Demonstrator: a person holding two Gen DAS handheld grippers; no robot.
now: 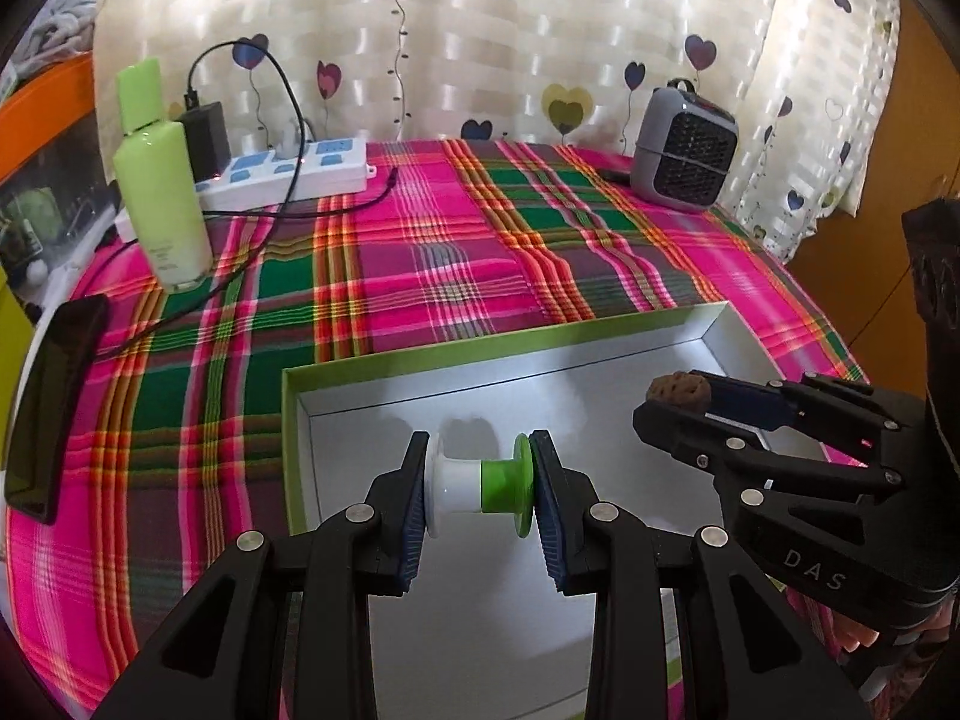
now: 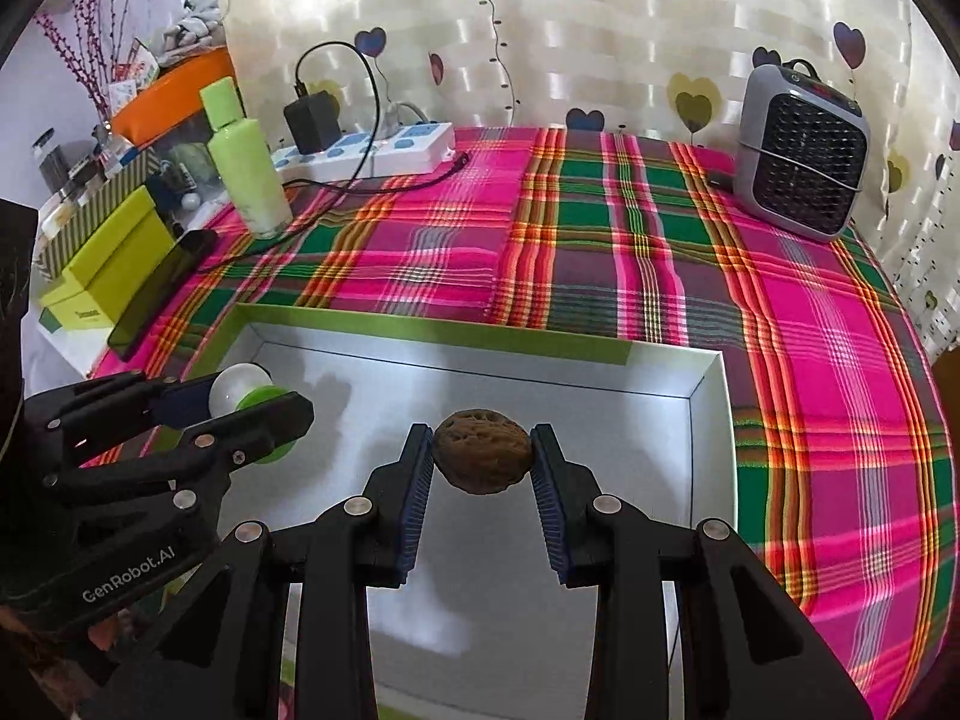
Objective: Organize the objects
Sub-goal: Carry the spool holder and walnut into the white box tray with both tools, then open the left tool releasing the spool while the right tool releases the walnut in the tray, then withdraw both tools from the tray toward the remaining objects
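Note:
My left gripper (image 1: 480, 483) is shut on a white and green spool (image 1: 480, 486), held sideways between the pads above the open green-rimmed box (image 1: 360, 360). It also shows in the right wrist view (image 2: 252, 414) at the left, with the spool (image 2: 240, 396) in it. My right gripper (image 2: 483, 459) is shut on a brown walnut (image 2: 483, 456), held above the box's white floor (image 2: 714, 420). In the left wrist view the right gripper (image 1: 678, 399) reaches in from the right with the walnut (image 1: 678, 390) at its tips.
A plaid cloth (image 1: 456, 264) covers the table. At the back left stand a green bottle (image 1: 159, 180), a power strip (image 1: 288, 171) with a charger and cables, and a dark phone (image 1: 54, 408). A grey fan heater (image 1: 684, 150) stands at the back right. Green boxes (image 2: 102, 264) lie off the left edge.

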